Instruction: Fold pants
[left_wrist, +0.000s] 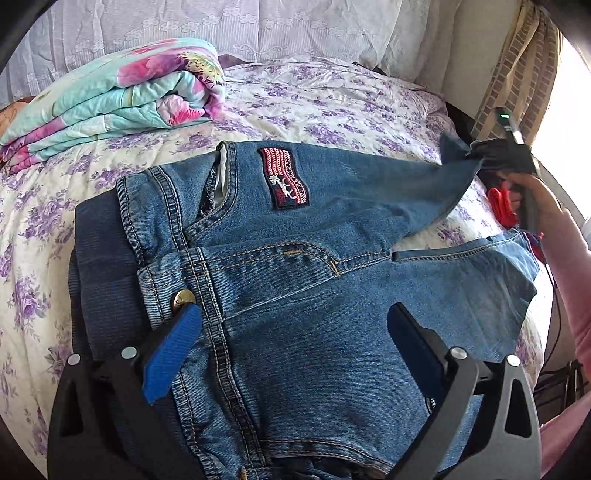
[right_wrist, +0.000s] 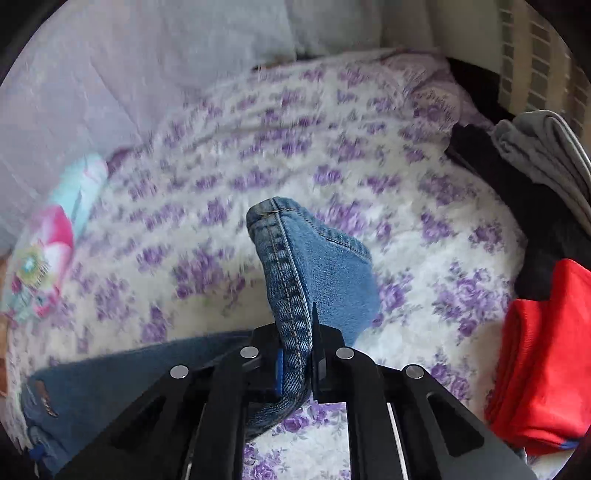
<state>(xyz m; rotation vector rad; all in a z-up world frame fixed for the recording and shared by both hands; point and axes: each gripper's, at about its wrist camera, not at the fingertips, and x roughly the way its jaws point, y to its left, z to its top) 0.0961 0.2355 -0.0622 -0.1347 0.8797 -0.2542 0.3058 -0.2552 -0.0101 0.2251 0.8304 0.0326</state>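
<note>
Blue denim pants lie on the bed, waistband to the left, with a red patch on the far leg. My left gripper is open, its blue fingers over the waist by the metal button, not holding anything. My right gripper is shut on the hem end of the far pant leg and holds it lifted off the bed. It also shows in the left wrist view at the right, gripping that leg's end.
The bed has a white bedspread with purple flowers. A folded floral quilt lies at the back left. Red, black and grey folded clothes are stacked at the bed's right edge. A dark folded garment lies under the waistband.
</note>
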